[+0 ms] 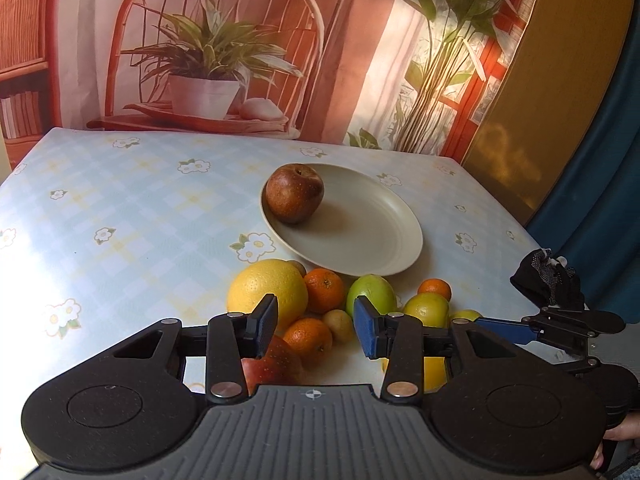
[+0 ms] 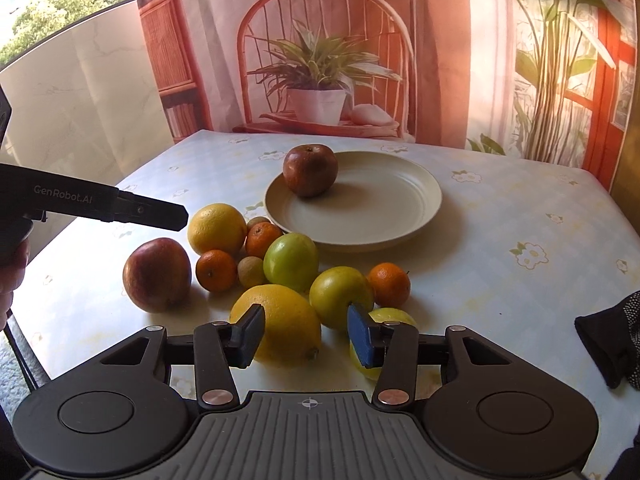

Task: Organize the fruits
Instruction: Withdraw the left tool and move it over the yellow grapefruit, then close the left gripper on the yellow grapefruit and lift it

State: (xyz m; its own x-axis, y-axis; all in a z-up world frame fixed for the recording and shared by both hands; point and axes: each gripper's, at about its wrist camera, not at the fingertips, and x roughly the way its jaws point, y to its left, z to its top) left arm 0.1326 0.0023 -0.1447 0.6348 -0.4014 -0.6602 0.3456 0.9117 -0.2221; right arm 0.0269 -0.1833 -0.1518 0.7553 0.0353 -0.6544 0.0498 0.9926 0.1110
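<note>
The right gripper [image 2: 306, 334], jaws apart and empty, hangs just above the lemon [image 2: 280, 322], nearer than the left gripper [image 1: 316, 330], also apart.

- Left wrist view: close and low over the desk [image 1: 120, 184], angled down past the fruit pile toward the plate [image 1: 360, 236].
- Right wrist view: likewise, from further right; both share plate [image 2: 360, 216], fruit and backdrop.
</note>
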